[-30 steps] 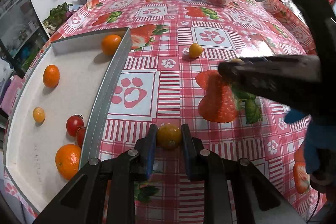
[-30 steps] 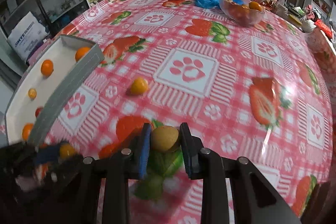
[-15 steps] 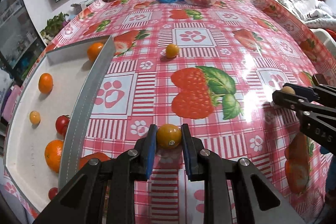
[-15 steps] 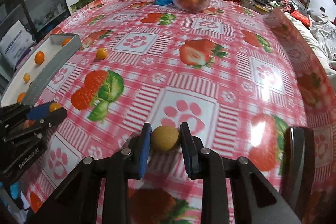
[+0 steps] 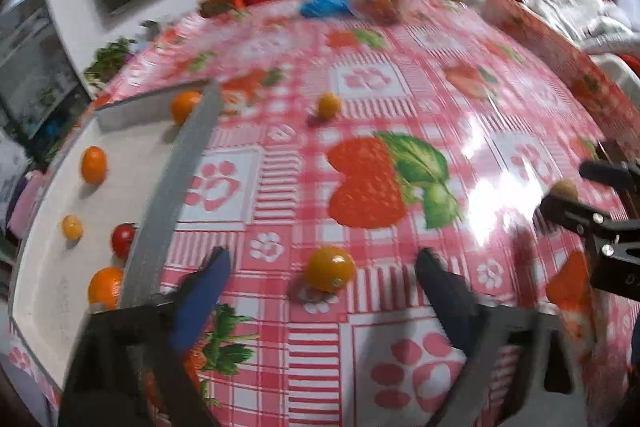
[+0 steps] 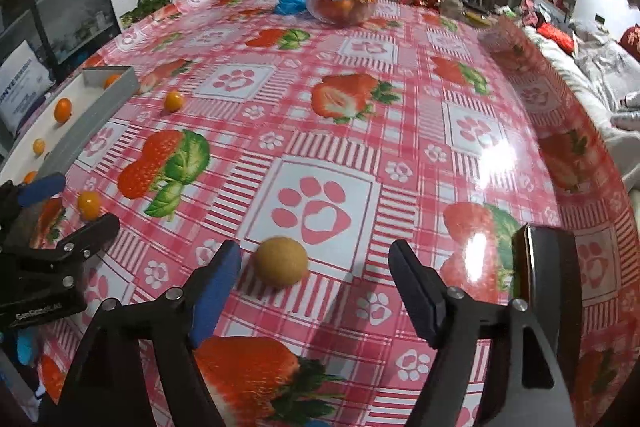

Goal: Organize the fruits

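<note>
The right claw (image 6: 314,269) is opening, and a tan fruit (image 6: 281,261) sits on the tabletop (image 6: 400,115) between its fingers, nearer the blue-padded one, touching neither. At the left edge the left claw (image 6: 66,205) stands wide around a small orange fruit (image 6: 89,204). Farther off lies another orange fruit (image 6: 174,101), beside a grey tray (image 6: 96,115) with more fruit inside.
</note>
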Motion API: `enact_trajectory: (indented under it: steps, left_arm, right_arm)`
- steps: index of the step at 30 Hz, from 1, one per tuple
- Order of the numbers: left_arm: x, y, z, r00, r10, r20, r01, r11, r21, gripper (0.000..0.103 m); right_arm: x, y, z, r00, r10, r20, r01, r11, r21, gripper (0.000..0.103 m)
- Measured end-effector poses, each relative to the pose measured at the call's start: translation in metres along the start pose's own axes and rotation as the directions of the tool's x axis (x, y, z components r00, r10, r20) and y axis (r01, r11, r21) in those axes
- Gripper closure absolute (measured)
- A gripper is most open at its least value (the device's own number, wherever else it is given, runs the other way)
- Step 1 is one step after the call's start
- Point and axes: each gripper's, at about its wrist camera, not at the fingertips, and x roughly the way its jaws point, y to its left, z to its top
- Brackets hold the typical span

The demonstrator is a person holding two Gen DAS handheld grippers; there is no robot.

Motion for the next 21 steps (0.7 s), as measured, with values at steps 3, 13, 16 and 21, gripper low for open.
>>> enact_trajectory:
  steps: [3,13,16,21]
  left_arm:
    - [0.010,-0.001,-0.002,0.998,-0.029,-0.047,0.029,1.000,0.003,0.004]
    - [0.013,0.009,-0.008,0.998,-0.056,-0.028,0.054,0.996,-0.070,0.001]
    - [0.013,0.009,-0.008,0.998,-0.056,-0.027,0.054,0.996,-0.071,0.001]
    - [0.013,0.009,-0.009,0.998,-0.057,-0.027,0.055,0.996,-0.071,0.001]
  right_arm:
    - [0.007,-0.002,-0.002,1.000,0.001,-0.020,-0.001,1.000,0.014,0.023]
    - [0.015,0.013,-0.008,1.000,-0.012,0.003,0.012,1.000,-0.001,0.000]
    - [0.015,0.012,-0.008,1.000,-0.012,0.004,0.012,1.000,-0.001,0.000]
    - [0.015,0.012,-0.008,1.000,-0.012,0.004,0.012,1.000,-0.001,0.000]
